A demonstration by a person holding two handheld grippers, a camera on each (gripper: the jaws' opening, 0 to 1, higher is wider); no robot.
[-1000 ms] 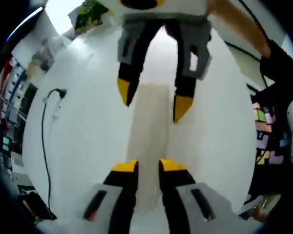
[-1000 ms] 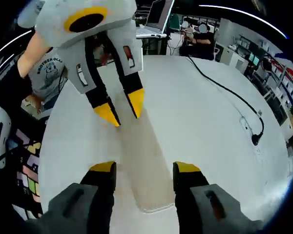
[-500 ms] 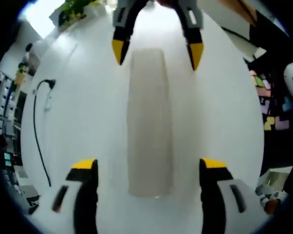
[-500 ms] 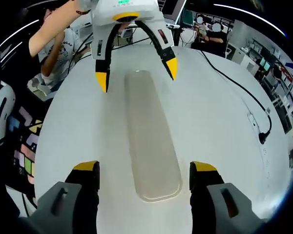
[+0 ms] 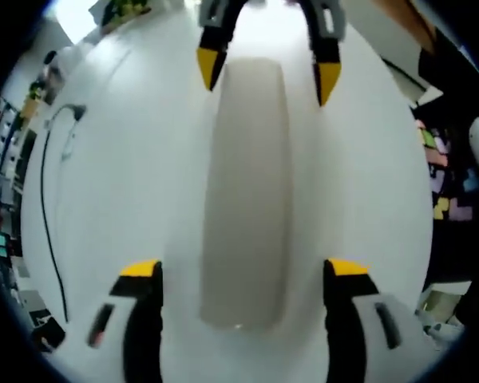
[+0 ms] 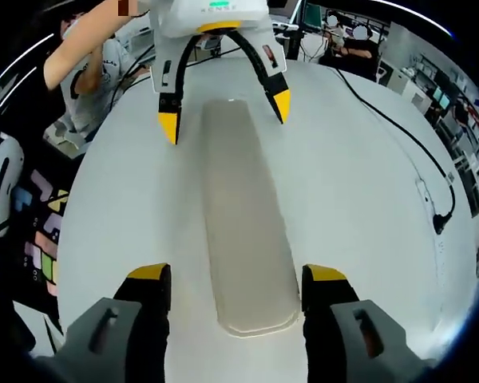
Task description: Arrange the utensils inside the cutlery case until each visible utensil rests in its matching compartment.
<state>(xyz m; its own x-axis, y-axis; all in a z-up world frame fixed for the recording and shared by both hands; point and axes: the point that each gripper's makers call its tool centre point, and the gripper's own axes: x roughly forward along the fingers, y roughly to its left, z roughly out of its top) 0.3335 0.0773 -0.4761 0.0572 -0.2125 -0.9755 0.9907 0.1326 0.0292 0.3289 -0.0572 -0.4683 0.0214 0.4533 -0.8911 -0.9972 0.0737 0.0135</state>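
A long, pale, translucent cutlery case [image 5: 247, 191] lies flat on the white table [image 5: 120, 183], lid on, contents hidden. My left gripper [image 5: 243, 267] is open, its yellow-tipped jaws straddling the case's near end. At the far end of the case in that view, the right gripper [image 5: 267, 72] also stands open astride it. In the right gripper view the same case [image 6: 243, 215] runs away from me, my right gripper [image 6: 238, 275] open around its near end and the left gripper [image 6: 223, 112] open at its far end.
A black cable [image 6: 399, 167] with a plug runs across the table's right side, seen again as a cable [image 5: 44, 199] at the left. A person's arm [image 6: 80, 56] and seated people are at the back. Coloured foam mats [image 6: 44, 247] cover the floor.
Both grippers opened wide from nearly shut a second ago and pulled back to opposite ends of the case. Since half a second ago they have closed in slightly along the case.
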